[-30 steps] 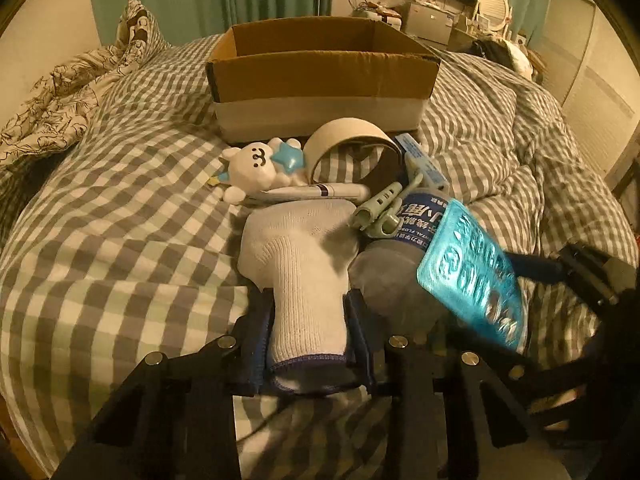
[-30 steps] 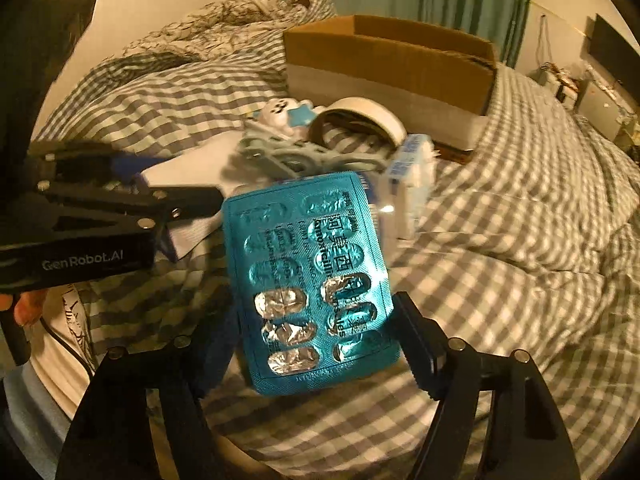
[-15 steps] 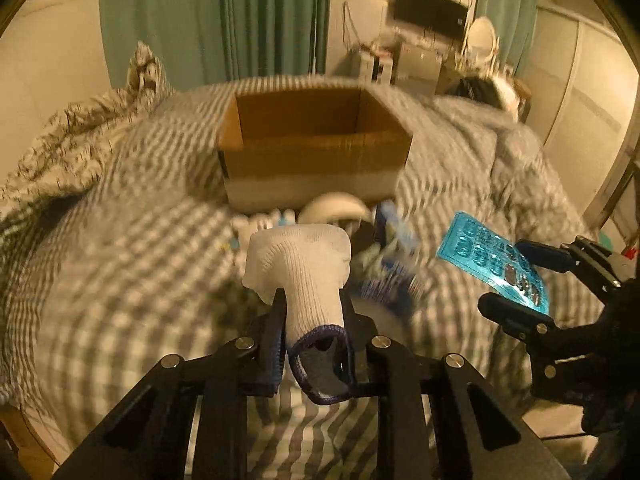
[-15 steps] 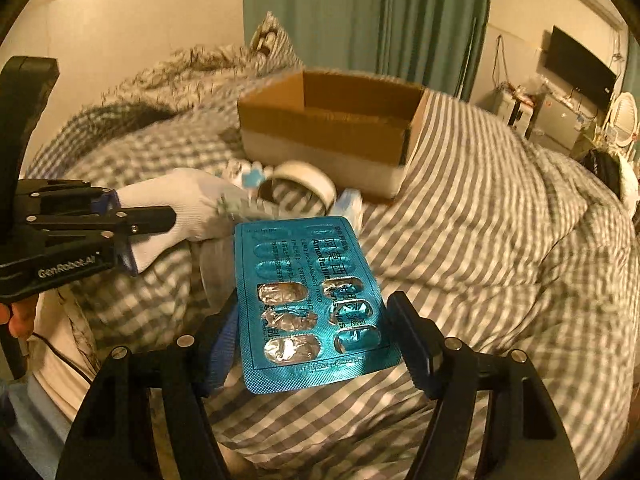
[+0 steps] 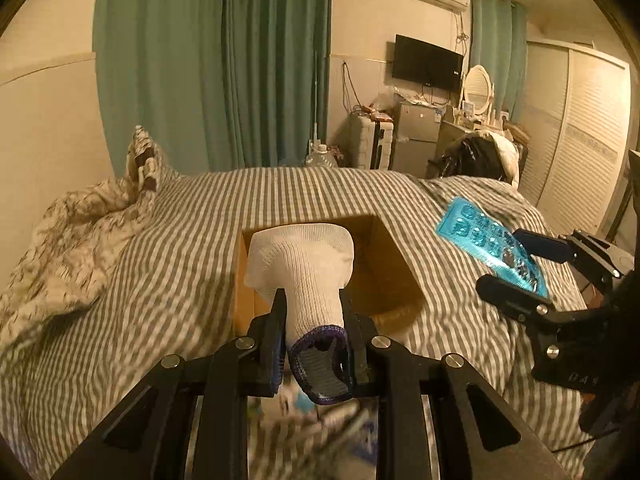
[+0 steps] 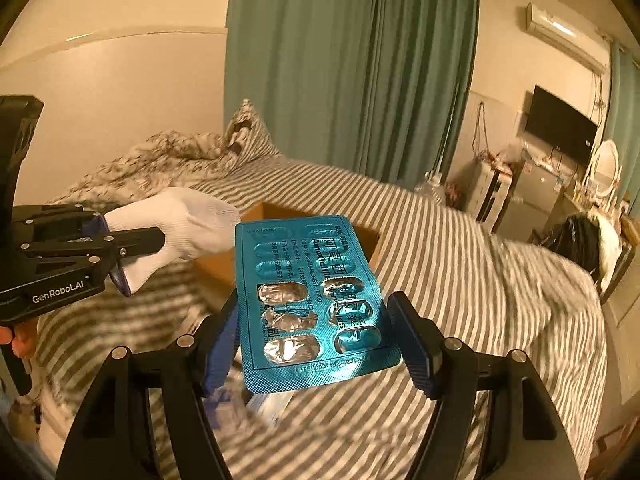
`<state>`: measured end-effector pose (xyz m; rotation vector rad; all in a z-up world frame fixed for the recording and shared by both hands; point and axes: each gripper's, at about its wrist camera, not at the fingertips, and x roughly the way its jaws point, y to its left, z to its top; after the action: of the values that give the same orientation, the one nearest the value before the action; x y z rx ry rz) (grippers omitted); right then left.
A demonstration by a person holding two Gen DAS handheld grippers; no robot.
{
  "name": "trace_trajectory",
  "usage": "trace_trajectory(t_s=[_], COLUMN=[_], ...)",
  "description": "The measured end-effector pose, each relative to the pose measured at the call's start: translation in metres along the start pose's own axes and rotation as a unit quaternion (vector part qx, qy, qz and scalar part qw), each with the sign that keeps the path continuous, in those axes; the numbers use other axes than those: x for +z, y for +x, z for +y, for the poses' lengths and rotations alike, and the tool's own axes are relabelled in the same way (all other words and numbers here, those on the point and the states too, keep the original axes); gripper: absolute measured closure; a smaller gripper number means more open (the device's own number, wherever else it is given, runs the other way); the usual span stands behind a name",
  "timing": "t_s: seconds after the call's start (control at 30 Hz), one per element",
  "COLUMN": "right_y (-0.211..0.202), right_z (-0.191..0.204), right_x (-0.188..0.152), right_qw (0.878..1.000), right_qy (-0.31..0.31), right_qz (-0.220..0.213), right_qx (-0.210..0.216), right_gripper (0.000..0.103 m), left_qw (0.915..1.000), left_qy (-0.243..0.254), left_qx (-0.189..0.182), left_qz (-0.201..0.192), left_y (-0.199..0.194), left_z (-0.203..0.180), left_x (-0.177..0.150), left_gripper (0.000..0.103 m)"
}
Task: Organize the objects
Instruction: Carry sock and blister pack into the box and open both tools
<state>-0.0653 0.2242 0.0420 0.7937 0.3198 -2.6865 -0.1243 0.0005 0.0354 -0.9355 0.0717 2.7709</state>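
My left gripper (image 5: pixel 314 320) is shut on the cuff of a white sock (image 5: pixel 304 268) with a dark blue rim and holds it in the air over the open cardboard box (image 5: pixel 396 280) on the bed. The sock also shows in the right wrist view (image 6: pixel 176 228), as does the left gripper (image 6: pixel 132 248). My right gripper (image 6: pixel 316 332) is shut on a teal blister pack of pills (image 6: pixel 312 296), partly used, held flat above the bed, right of the box (image 6: pixel 288 216). The pack (image 5: pixel 488 244) and right gripper (image 5: pixel 524 268) show in the left wrist view.
The bed has a grey checked cover (image 5: pixel 160 280) with a crumpled patterned blanket (image 5: pixel 80 232) at the left. Blurred small objects (image 5: pixel 332 416) lie under the left gripper. Green curtains (image 5: pixel 216 64), a TV, a fridge and a wardrobe stand beyond the bed.
Both grippers have risen and moved forward with their loads. The sock went from lying on the bed to hanging over the box. The pile of items dropped below the view.
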Motion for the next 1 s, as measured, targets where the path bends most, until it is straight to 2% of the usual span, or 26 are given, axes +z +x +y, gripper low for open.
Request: trace_trajectory(t_s=[0.17,0.33,0.5,0.67,0.73,0.77,0.8,0.83,0.87,0.9,1.0], right_y=[0.046,0.103,0.155,0.188,0.194,0.196,0.199,0.199,0.197,0.193,0.173], right_z=[-0.012,-0.025,-0.035,-0.043,-0.043,-0.045,-0.046,-0.047,-0.050,-0.052,-0.057], right_x=[0.030,0.050,0.053,0.046,0.042,0.041,0.039,0.038,0.038,0.038,0.041], right_qw=[1.000,0.999,0.996,0.994,0.993,0.993,0.992,0.992,0.992,0.992,0.992], right_qy=[0.016,0.043,0.063,0.073,0.076,0.078,0.079,0.082,0.086,0.090,0.099], right_qz=[0.007,0.022,0.052,0.072,0.072,0.072,0.075,0.075,0.071,0.067,0.055], right_qx=[0.008,0.023,0.037,0.045,0.048,0.051,0.057,0.059,0.058,0.058,0.058], right_gripper=[0.033,0.033,0.033,0.032,0.032,0.027,0.020,0.018,0.017,0.017,0.016], left_qw=[0.9999,0.9991,0.9978,0.9962,0.9953,0.9949,0.9949,0.9951,0.9956,0.9961,0.9967], left_qy=[0.001,0.002,0.001,-0.001,-0.002,-0.001,0.000,0.001,0.002,0.004,0.009], left_qx=[0.011,0.017,0.017,0.006,-0.001,-0.001,-0.001,0.003,0.010,0.016,0.023], left_qz=[0.009,0.039,0.064,0.087,0.097,0.101,0.101,0.099,0.093,0.087,0.078], left_y=[0.053,0.106,0.150,0.175,0.180,0.181,0.180,0.178,0.174,0.168,0.152], left_z=[0.010,0.019,0.029,0.032,0.031,0.030,0.028,0.026,0.024,0.022,0.017], left_x=[0.028,0.030,0.024,0.013,0.008,0.006,0.006,0.005,0.005,0.006,0.010], left_gripper=[0.081,0.081,0.081,0.081,0.077,0.072,0.061,0.053,0.039,0.032,0.030])
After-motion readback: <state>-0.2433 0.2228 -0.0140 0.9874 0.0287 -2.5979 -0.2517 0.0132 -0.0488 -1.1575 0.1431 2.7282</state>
